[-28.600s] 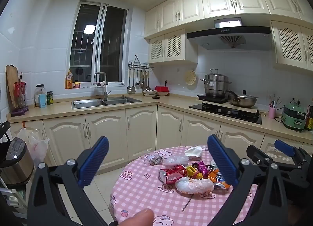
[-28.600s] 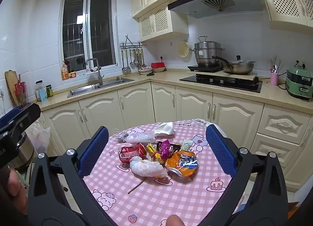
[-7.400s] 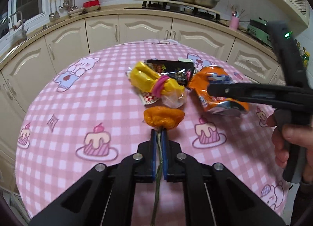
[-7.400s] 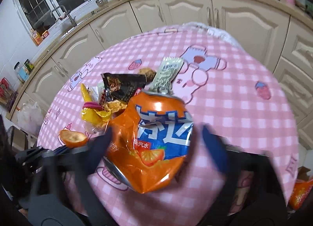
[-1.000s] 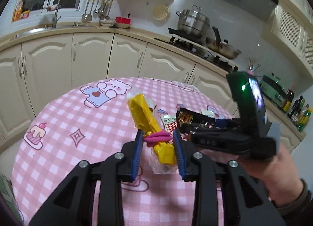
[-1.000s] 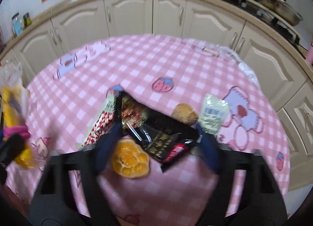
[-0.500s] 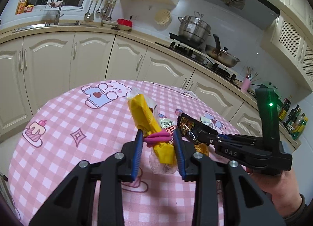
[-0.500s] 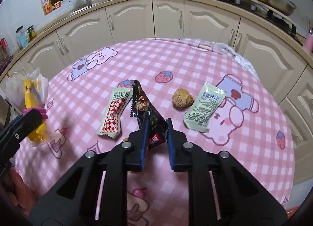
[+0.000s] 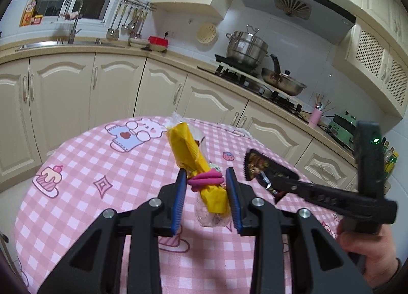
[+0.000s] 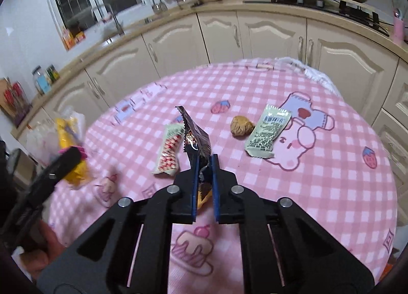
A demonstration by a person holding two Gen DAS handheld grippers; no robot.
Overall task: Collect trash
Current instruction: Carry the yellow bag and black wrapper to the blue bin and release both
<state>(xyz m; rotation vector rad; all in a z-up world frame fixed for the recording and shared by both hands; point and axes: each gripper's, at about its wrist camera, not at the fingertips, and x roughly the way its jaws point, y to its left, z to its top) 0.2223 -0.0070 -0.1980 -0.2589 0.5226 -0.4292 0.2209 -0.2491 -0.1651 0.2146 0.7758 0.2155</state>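
My left gripper point(image 9: 206, 179) is shut on a yellow wrapper bundle point(image 9: 190, 159) tied with a magenta band, held above the pink checked table point(image 9: 76, 171). A clear bag hangs under it. My right gripper point(image 10: 204, 166) is shut on a dark snack wrapper point(image 10: 195, 136), lifted off the table; it also shows in the left wrist view point(image 9: 265, 171). On the table lie a red-and-white wrapper point(image 10: 169, 152), a brown crumpled lump point(image 10: 241, 125) and a pale green sachet point(image 10: 269, 131). An orange peel point(image 10: 204, 198) shows between the right fingers.
Cream kitchen cabinets point(image 9: 76, 95) curve round behind the table. A sink point(image 9: 63, 43) stands at the back left, a hob with pots point(image 9: 247, 49) at the back right. The left gripper with its bundle point(image 10: 68, 159) is at the left of the right wrist view.
Both grippers have risen a little with their wrappers. The right gripper has swung to the right, away from the left one.
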